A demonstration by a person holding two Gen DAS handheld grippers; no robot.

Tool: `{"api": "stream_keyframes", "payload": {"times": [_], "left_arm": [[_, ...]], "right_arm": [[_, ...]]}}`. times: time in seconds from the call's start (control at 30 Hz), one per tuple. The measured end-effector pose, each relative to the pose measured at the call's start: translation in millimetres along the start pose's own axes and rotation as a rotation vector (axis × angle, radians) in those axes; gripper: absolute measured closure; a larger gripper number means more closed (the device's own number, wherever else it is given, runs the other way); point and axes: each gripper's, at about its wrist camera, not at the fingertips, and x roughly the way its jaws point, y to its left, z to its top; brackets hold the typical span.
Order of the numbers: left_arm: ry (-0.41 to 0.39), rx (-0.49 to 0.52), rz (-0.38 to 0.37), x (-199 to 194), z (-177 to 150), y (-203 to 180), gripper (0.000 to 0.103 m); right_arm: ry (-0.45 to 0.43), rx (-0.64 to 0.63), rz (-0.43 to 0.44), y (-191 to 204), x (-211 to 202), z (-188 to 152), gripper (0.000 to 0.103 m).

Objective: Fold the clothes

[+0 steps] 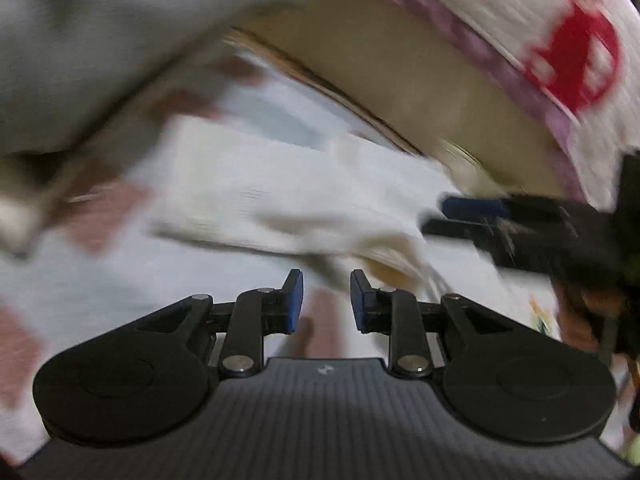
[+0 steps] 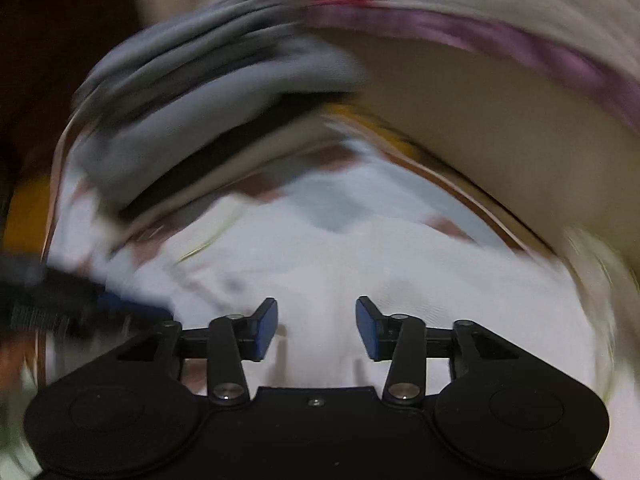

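Note:
Motion blurs both views. A white garment (image 1: 276, 196) lies crumpled on a pale sheet with pink-brown patches (image 1: 100, 216). My left gripper (image 1: 326, 300) is open just short of the garment's near edge and holds nothing. My right gripper (image 1: 444, 216) reaches in from the right, its tips at the garment's right end. In the right wrist view the white garment (image 2: 360, 272) spreads under my right gripper (image 2: 316, 328), which is open with nothing between its blue pads (image 2: 266, 330). The blurred left gripper (image 2: 132, 308) enters at the left edge.
A stack of folded grey clothes (image 1: 100, 60) (image 2: 208, 92) sits at the far left of the sheet. Behind the sheet rises a beige board (image 1: 400, 80), draped with a white cloth that has a purple band and a red print (image 1: 572, 60).

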Motion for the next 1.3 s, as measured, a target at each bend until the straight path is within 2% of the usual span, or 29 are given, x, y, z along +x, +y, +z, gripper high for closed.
{"api": "stream_keyframes", "payload": {"times": [0.07, 0.13, 0.23, 0.33, 0.37, 0.4, 0.43, 0.47, 0.5, 0.57, 0.67, 0.8, 0.83, 0.9, 1.03, 1.13, 1.17, 1.3], "left_arm": [[-0.021, -0.035, 0.025, -4, 2, 14, 0.079], [-0.043, -0.069, 0.049, -9, 3, 29, 0.079], [-0.075, -0.121, 0.086, -15, 6, 50, 0.079], [-0.097, -0.16, 0.116, -19, 7, 68, 0.079], [-0.092, -0.153, 0.117, -18, 5, 68, 0.079], [-0.088, -0.145, 0.117, -16, 4, 67, 0.079], [-0.084, -0.137, 0.118, -15, 4, 66, 0.079], [-0.084, -0.131, 0.122, -14, 4, 65, 0.079], [-0.087, -0.126, 0.129, -14, 5, 64, 0.079], [-0.105, -0.119, 0.128, -16, 7, 62, 0.078], [-0.136, -0.09, 0.108, -20, 11, 55, 0.079], [-0.149, -0.042, 0.089, -22, 13, 45, 0.078], [-0.143, -0.032, 0.085, -20, 13, 42, 0.078], [-0.127, -0.011, 0.077, -16, 15, 35, 0.078], [-0.091, 0.042, 0.067, -4, 14, 19, 0.078], [-0.066, 0.075, 0.064, 6, 8, 8, 0.078], [-0.059, 0.089, 0.063, 9, 7, 5, 0.078], [-0.051, 0.189, 0.047, 16, 1, -10, 0.075]], "right_arm": [[0.028, -0.163, 0.004, 31, 15, 8, 0.039], [0.063, -0.289, -0.021, 54, 32, 11, 0.039], [0.091, -0.378, -0.109, 68, 61, 13, 0.038], [0.071, -0.269, -0.102, 56, 66, 21, 0.035], [0.064, -0.23, -0.098, 51, 67, 24, 0.032], [0.057, -0.19, -0.093, 47, 69, 26, 0.04], [0.05, -0.151, -0.089, 42, 70, 29, 0.053], [0.042, -0.112, -0.085, 37, 71, 32, 0.096], [0.035, -0.072, -0.081, 33, 73, 34, 0.099], [0.021, 0.006, -0.072, 23, 76, 40, 0.099], [-0.117, 0.197, -0.127, -4, 19, 41, 0.099], [-0.285, 0.395, -0.325, -45, -76, 12, 0.099], [-0.294, 0.456, -0.379, -55, -93, -5, 0.099], [-0.3, 0.581, -0.488, -75, -127, -40, 0.098], [-0.125, 0.77, -0.641, -92, -146, -124, 0.092], [0.027, 0.873, -0.621, -104, -134, -173, 0.086], [0.035, 0.897, -0.596, -108, -132, -185, 0.085], [-0.049, 0.983, -0.506, -128, -141, -203, 0.061]]}}
